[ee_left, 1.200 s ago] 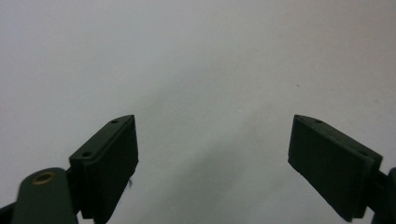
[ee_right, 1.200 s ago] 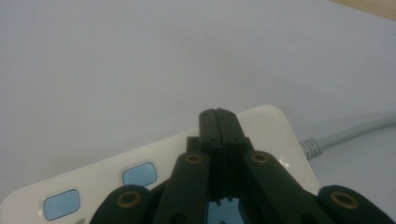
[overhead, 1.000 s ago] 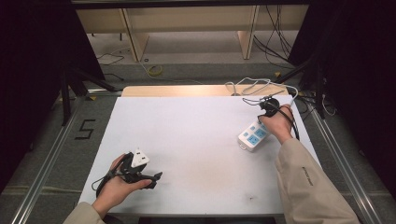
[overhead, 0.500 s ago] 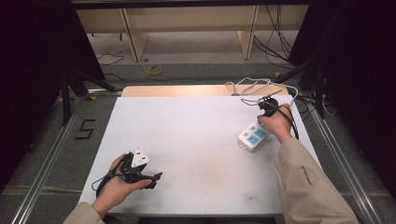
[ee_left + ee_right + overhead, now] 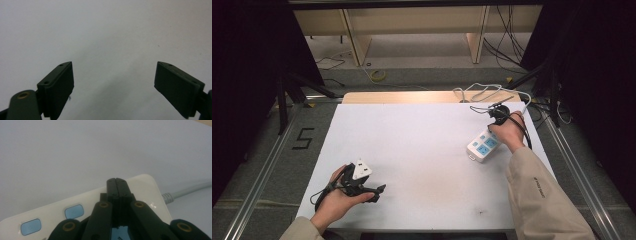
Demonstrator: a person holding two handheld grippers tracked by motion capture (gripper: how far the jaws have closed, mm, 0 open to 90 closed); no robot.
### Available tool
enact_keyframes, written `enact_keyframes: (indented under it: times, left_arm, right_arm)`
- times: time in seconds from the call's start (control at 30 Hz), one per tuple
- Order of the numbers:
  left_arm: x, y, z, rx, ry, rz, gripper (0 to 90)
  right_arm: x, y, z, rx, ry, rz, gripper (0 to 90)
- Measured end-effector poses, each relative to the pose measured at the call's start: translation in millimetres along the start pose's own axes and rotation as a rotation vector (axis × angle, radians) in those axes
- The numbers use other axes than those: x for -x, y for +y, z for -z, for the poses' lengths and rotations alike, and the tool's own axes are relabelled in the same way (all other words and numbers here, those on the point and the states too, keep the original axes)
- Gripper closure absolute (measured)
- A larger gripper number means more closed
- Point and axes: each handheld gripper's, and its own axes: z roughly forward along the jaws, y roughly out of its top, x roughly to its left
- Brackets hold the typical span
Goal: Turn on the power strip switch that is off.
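Nothing has shifted since the earlier frames: both hands and the power strip sit where they were.

At the near left of the white worktop (image 5: 422,150), the left hand (image 5: 334,202) lies on the surface holding the left gripper (image 5: 374,192), which has a white block on top and points toward the right along the worktop. In the left gripper view its two black jaws stand wide apart with only bare white surface between them, so this gripper is open and holds nothing. A thin black cable trails from it back over the hand.

The middle of the worktop is bare apart from a few faint marks.

At the far right, the white power strip (image 5: 483,145) lies flat and slanted, its light blue buttons (image 5: 74,211) facing up and its grey cord (image 5: 190,188) leaving the far end toward the tangle of white cable (image 5: 484,92) at the back edge. The right hand (image 5: 508,131) is over the strip's far end with the right gripper (image 5: 116,181). In the right gripper view its jaws are pressed fully together with nothing between them, and their tips are above the strip's white top, near the end where the cord comes out. Whether the tips touch the casing cannot be told.
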Motion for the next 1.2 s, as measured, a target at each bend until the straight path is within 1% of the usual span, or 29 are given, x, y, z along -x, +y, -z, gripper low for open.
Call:
enact_keyframes:
  times: [0.4, 0.77, 0.83, 0.97, 1.2]
  left_arm:
    - [0.3, 0.1, 0.0, 0.001, 0.000, -0.001, 15.7]
    - [0.8, 0.0, -0.2, 0.001, -0.001, 0.001, 15.6]
    - [0.8, -0.1, -0.1, 0.001, -0.001, 0.001, 15.7]
    - [0.6, -0.2, -0.3, 0.000, 0.000, 0.003, 15.6]
    - [0.2, 0.0, -0.3, -0.002, 0.000, 0.001, 15.6]
  right_arm:
    - [1.5, 1.9, -1.0, -0.019, 0.014, -0.004, 90.0]
    - [0.7, 4.1, -1.9, -0.038, 0.009, 0.004, 90.0]
    - [0.7, 3.9, -2.5, -0.038, 0.012, -0.002, 90.0]
    - [0.6, 3.6, -2.4, -0.038, 0.011, 0.009, 90.0]
    - [1.1, 2.8, -2.3, -0.031, 0.015, 0.005, 90.0]
